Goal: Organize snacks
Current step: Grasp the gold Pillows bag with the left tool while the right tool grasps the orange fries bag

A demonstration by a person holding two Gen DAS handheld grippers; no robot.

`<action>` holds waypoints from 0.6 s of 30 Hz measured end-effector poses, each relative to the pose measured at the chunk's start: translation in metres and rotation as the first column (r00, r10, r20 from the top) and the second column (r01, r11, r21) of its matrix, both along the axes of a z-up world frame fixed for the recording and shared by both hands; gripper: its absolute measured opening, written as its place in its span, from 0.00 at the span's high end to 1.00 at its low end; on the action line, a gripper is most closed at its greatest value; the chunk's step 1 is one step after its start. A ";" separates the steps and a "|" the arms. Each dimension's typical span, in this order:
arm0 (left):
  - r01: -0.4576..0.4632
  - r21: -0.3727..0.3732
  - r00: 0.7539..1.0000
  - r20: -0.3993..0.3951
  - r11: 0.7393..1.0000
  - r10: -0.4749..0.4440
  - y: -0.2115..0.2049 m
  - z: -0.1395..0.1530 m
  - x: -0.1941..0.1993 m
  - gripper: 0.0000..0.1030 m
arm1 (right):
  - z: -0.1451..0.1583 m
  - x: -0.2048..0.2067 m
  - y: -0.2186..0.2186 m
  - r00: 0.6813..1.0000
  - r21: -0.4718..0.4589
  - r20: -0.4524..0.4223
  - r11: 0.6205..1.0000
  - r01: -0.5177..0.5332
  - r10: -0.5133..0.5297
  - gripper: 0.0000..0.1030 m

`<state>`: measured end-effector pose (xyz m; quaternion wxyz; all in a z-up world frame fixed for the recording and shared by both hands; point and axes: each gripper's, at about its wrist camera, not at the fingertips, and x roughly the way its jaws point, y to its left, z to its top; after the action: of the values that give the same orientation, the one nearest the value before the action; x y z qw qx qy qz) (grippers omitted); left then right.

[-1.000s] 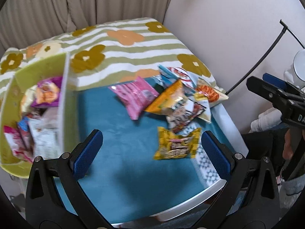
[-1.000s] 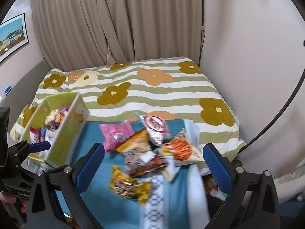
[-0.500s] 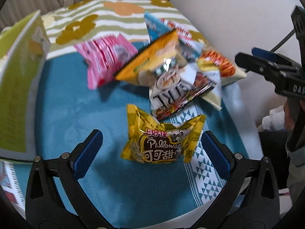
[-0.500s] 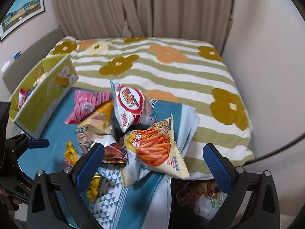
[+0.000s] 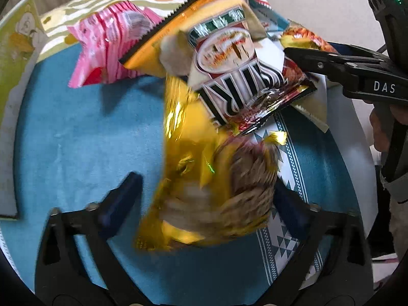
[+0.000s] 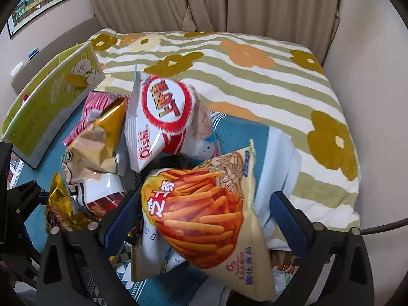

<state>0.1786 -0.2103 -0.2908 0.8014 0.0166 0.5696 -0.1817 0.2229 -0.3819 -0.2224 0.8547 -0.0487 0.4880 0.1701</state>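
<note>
Left wrist view: the left gripper (image 5: 204, 199) straddles a crinkled, glossy yellow foil snack bag (image 5: 211, 178) lying on a teal towel (image 5: 76, 140); its jaws are closing, not clearly pressing the bag. Beyond lie a striped pink packet (image 5: 109, 48), an orange pouch (image 5: 204, 23) and a dark red-and-white packet (image 5: 244, 81).

Right wrist view: the right gripper (image 6: 204, 216), jaws closing, brackets a cream bag picturing orange sticks (image 6: 204, 214); whether its pads touch it is unclear. Behind stands a white "Oishi" bag (image 6: 163, 117), beside a green carton (image 6: 48, 107), on a flowered bedspread (image 6: 255, 76).

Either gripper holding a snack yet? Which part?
Nothing held yet. Left gripper closing around the yellow bag, right gripper around the orange-sticks bag.
</note>
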 end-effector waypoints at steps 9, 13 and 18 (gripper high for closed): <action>0.054 -0.001 0.998 0.018 0.999 -0.054 -0.012 0.006 -0.002 0.47 | -0.008 -0.002 0.001 1.000 0.042 -0.015 0.999 -0.024 0.025 0.20; 0.051 0.001 0.999 0.019 0.999 -0.051 -0.012 0.007 -0.004 0.50 | -0.007 -0.007 0.006 0.999 0.024 -0.007 0.999 -0.041 0.041 0.29; 0.057 0.017 0.998 0.028 0.998 -0.057 -0.012 0.011 -0.010 0.52 | -0.003 -0.013 0.008 0.999 -0.007 0.011 0.999 -0.040 0.040 0.35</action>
<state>0.1682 -0.2224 -0.2802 0.8036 0.0420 0.5591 -0.1996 0.2101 -0.3742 -0.2250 0.8536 -0.0625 0.4830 0.1851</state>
